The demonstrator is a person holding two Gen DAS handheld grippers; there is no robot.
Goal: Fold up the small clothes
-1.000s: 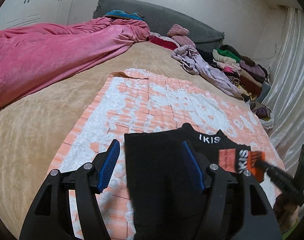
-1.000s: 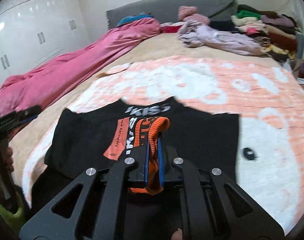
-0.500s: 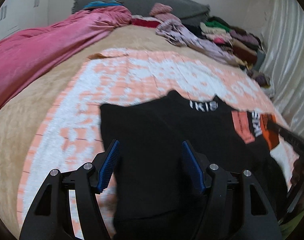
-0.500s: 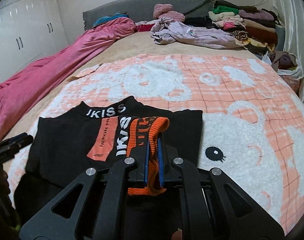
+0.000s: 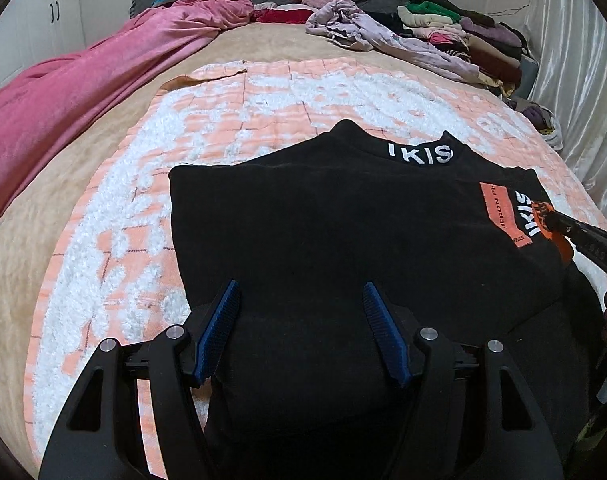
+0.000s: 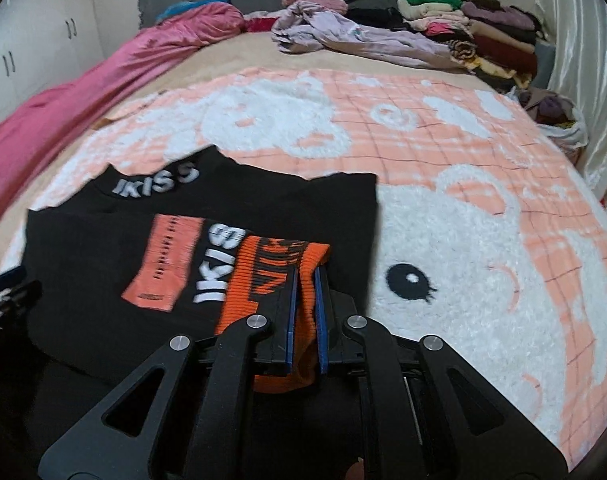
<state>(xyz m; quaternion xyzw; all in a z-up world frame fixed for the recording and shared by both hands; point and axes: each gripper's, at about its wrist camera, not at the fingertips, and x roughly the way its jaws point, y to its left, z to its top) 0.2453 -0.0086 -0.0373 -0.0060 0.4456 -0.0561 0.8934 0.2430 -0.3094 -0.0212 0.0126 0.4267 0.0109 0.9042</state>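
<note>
Black top (image 5: 343,216) lay flat on the peach blanket (image 5: 263,92), collar toward the clothes pile (image 5: 463,28); right gripper (image 6: 305,280) pinched tight on the orange cuff (image 6: 271,272), folded over the chest print; left gripper (image 5: 299,312) spread wide above the black fabric, nothing pinched; pink duvet (image 5: 83,88) off left.

Black top (image 5: 343,216); orange cuff (image 6: 279,264); peach-white blanket (image 6: 443,128).
</note>
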